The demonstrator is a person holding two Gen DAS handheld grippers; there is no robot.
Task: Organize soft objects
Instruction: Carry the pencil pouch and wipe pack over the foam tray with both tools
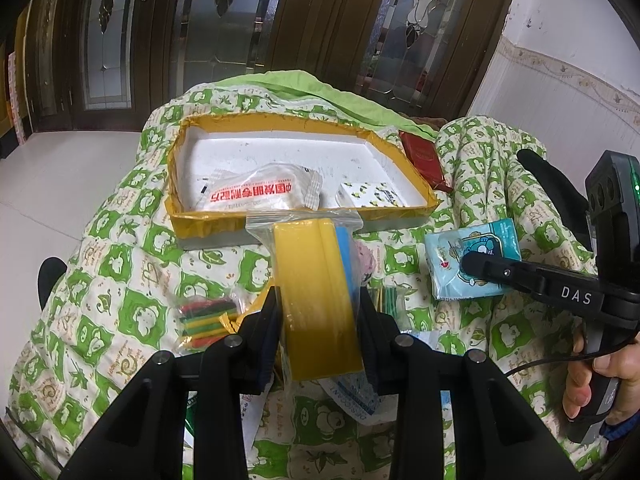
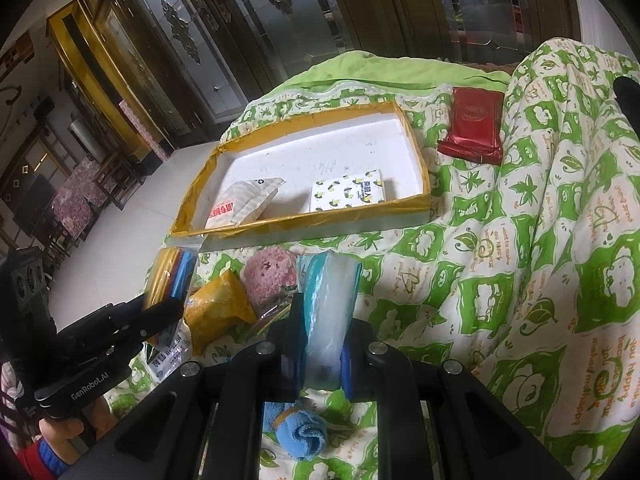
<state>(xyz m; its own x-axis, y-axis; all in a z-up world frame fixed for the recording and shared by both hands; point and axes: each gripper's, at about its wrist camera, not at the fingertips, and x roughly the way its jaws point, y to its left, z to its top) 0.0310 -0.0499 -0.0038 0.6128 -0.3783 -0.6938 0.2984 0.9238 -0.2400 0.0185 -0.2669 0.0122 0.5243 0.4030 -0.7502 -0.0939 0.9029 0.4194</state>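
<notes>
My left claw (image 1: 320, 300) pinches a clear zip bag of yellow and blue sponges (image 1: 316, 292), held up just short of the near wall of the yellow-rimmed tray (image 1: 404, 160). My right claw (image 2: 324, 336) is pressed tight on a pale blue tissue packet (image 2: 328, 300), lifted over the green-and-white quilt (image 2: 540, 240). Inside the tray lie a white packet with red lettering (image 1: 256, 192) at its near left and a small lemon-print tissue pack (image 1: 372, 196) at its near right. A dark red pouch (image 2: 474, 124) rests on the quilt beside the tray's right wall. A pink knitted piece (image 2: 270, 280), a yellow packet (image 2: 218, 308) and a rolled blue cloth (image 2: 302, 432) lie on the quilt nearer me.
</notes>
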